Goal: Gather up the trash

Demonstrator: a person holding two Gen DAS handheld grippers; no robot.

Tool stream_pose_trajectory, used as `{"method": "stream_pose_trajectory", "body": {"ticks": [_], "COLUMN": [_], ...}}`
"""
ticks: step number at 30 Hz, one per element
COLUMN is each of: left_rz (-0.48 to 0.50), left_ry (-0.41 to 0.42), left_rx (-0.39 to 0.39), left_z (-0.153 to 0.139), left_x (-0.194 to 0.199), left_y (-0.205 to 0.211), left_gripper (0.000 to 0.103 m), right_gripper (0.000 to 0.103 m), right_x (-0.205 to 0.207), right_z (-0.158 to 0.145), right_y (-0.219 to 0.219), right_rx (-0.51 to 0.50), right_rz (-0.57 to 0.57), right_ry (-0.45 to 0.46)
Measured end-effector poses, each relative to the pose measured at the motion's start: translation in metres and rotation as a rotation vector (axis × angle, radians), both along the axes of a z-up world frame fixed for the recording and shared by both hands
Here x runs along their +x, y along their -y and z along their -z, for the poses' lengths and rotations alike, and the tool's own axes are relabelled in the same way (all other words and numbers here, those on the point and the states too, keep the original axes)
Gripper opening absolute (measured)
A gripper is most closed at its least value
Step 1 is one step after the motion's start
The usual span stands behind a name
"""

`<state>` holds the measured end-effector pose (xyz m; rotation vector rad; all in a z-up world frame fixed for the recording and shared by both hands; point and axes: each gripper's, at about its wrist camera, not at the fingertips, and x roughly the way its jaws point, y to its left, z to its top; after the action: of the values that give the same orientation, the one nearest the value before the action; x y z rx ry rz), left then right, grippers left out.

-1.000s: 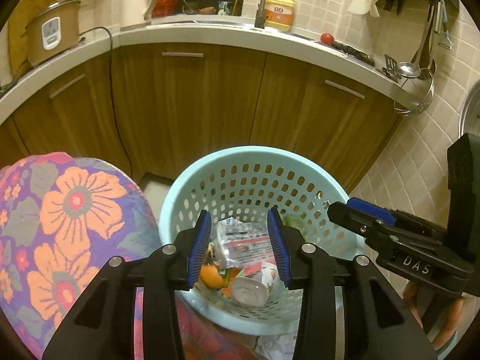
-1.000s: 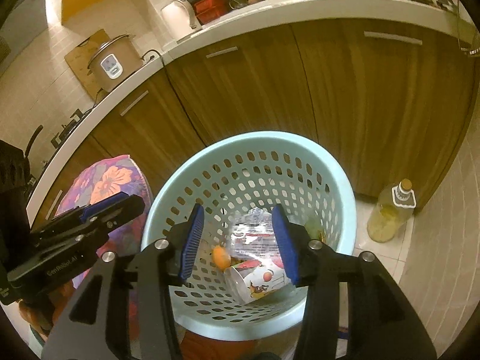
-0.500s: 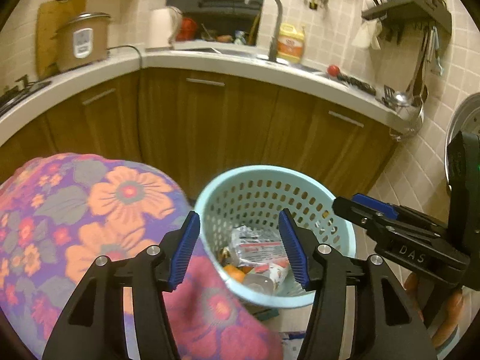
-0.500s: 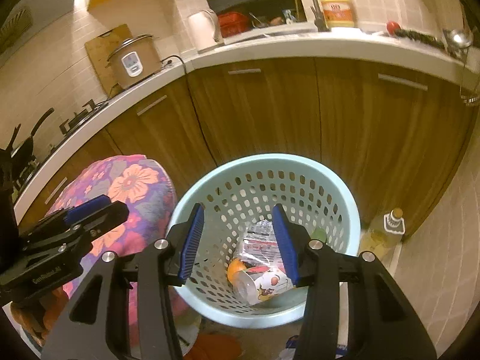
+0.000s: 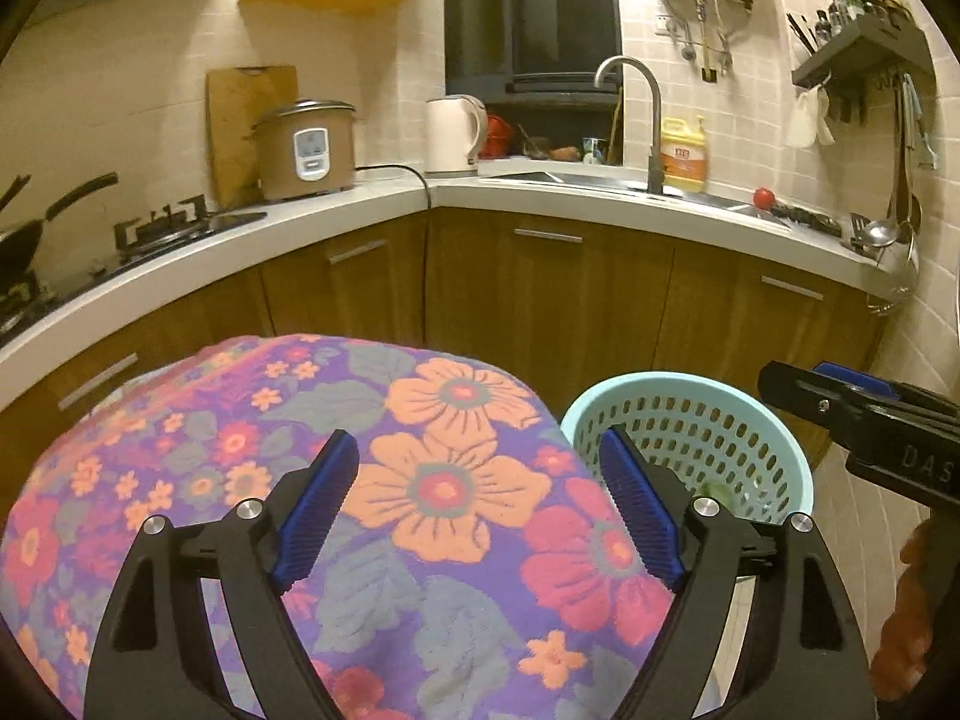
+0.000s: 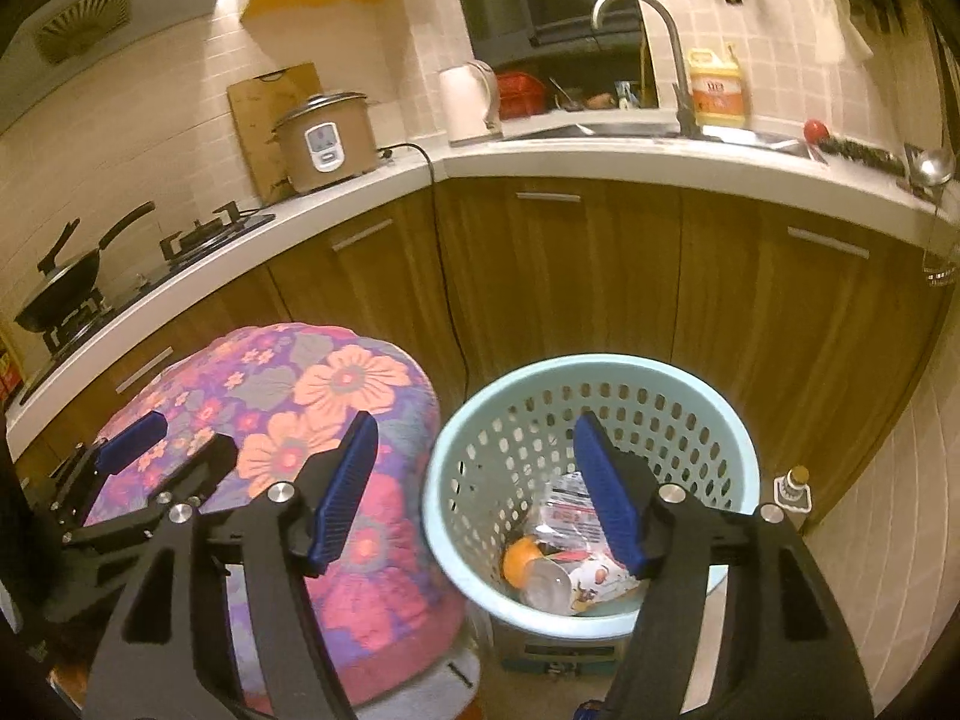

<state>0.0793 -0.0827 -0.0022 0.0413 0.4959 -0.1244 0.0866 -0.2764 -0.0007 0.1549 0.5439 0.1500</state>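
Your right tool [image 6: 474, 480] hangs above the basket [image 6: 456, 516], jaws apart and just opened wider, empty; the trash [image 6: 567, 564] lies below inside. Your left tool [image 5: 480, 504], likewise spread and empty, sits over the floral cushion [image 5: 420, 420], basket to its right.

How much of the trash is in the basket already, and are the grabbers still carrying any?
Done: the light blue basket already holds an orange peel, a printed cup and a clear wrapper. In hand: nothing. The left gripper and right gripper have just been opening, with nothing between the fingers. Left: I can't see any loose trash nearby.
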Motion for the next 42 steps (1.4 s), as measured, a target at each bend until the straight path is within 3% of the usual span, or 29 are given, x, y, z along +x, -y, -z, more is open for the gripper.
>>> {"method": "stream_pose_trajectory", "body": {"ticks": [5,10,19,42], "left_rz": [0.008,0.001,-0.008,-0.026], "left_ry": [-0.011,0.021,0.023,0.013], "left_rx": [-0.072,-0.030,-0.063,-0.063], "left_z": [-0.004,-0.005,-0.006,-0.003], "left_x": [0.000,-0.007,-0.011,-0.006], "left_y": [-0.012,-0.006,-0.012,-0.018], "left_gripper": [0.083,0.084,0.086,0.087], "right_gripper": [0.068,0.069,0.069,0.073], "right_x": [-0.005,-0.005,-0.005,-0.009], "right_z": [-0.003,-0.001,0.007,0.009], "right_y": [-0.013,-0.020,-0.017,-0.007], "right_rx": [-0.029,-0.053,-0.066,-0.069], "right_rz": [0.006,0.007,0.038,0.066], "right_ry": [0.022,0.029,0.027,0.033]}}
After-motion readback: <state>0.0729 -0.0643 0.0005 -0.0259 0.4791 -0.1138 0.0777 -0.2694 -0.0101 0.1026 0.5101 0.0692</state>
